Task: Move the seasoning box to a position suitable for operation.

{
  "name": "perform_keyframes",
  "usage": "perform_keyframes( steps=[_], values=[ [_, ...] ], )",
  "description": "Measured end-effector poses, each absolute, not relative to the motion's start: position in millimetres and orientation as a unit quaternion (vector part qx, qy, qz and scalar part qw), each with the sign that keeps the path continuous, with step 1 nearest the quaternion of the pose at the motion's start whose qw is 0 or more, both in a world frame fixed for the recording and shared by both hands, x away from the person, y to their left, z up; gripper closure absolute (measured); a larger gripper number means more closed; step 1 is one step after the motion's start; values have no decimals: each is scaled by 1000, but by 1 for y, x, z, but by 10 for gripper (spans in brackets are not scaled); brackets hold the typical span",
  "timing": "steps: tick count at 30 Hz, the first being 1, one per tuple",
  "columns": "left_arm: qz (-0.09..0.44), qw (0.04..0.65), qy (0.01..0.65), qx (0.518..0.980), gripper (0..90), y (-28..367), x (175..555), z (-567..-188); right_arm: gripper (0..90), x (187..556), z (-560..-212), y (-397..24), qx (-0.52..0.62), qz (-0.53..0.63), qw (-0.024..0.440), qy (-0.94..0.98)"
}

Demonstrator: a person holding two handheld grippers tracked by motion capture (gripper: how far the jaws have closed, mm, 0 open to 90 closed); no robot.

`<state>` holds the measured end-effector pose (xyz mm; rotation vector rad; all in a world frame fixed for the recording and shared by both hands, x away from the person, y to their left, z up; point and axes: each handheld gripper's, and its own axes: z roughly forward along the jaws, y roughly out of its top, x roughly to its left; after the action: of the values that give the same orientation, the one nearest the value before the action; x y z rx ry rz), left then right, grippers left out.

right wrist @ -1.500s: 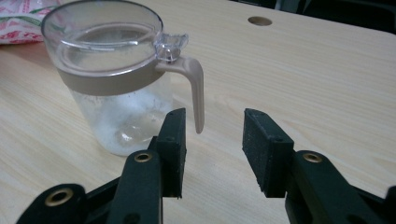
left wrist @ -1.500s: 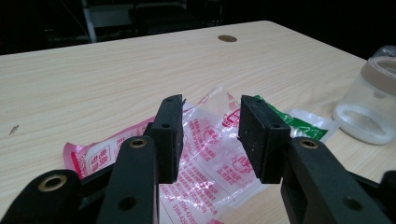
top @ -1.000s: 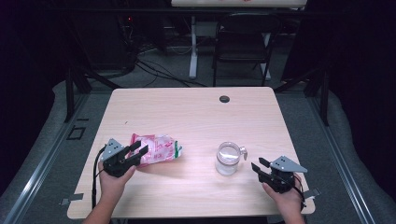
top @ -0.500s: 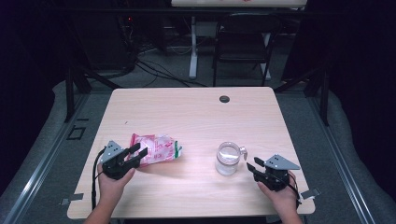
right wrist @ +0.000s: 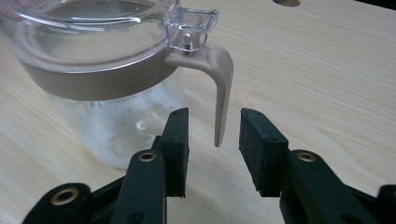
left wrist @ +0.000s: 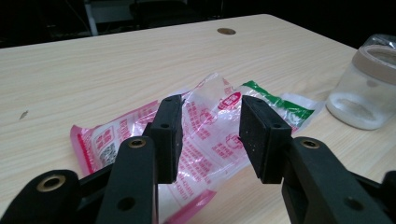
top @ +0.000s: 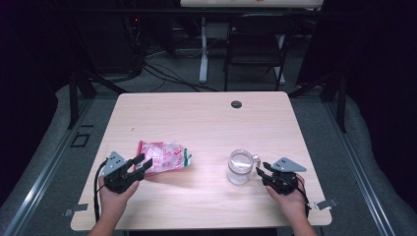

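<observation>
Both forearms come in low over the near edge of the pale wood-grain table (top: 206, 123), one at each corner, hands level and pointing inward. On the left, the left gripper (top: 140, 163) sits where it was a second ago, jaws about half open and straddling the near end of the snack bag (top: 164, 157); in the left gripper view the flat black pads flank the crinkled film without pressing it. The bag lies flat near the front left of the table, glossy clear plastic printed in pink with a green stripe at its far end. Over on the right, the right gripper (top: 261, 171) has slid in towards the jar (top: 240, 167) since the earlier frame, and its jaws have just been closing. They're partly open either side of the handle (right wrist: 223, 88), a smooth beige curved tab, not yet touching it. The jar stands upright at front right: clear, round, beige band, transparent lid, white powdery layer at the bottom.
</observation>
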<state>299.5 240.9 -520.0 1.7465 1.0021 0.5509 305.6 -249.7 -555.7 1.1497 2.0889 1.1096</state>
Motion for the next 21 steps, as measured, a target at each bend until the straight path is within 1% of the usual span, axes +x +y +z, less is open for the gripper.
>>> perform_keyframes(
  steps=[5, 10, 21],
  values=[
    [234, 501, 426, 716, 595, 250, 293, -520, 659, 317, -558, -246, 423, 395, 253, 775],
    [238, 497, 432, 714, 589, 255, 289, -520, 714, 323, -559, -243, 426, 400, 246, 773],
    [241, 496, 436, 711, 585, 257, 285, -521, 762, 330, -561, -239, 424, 402, 247, 773]
  ],
)
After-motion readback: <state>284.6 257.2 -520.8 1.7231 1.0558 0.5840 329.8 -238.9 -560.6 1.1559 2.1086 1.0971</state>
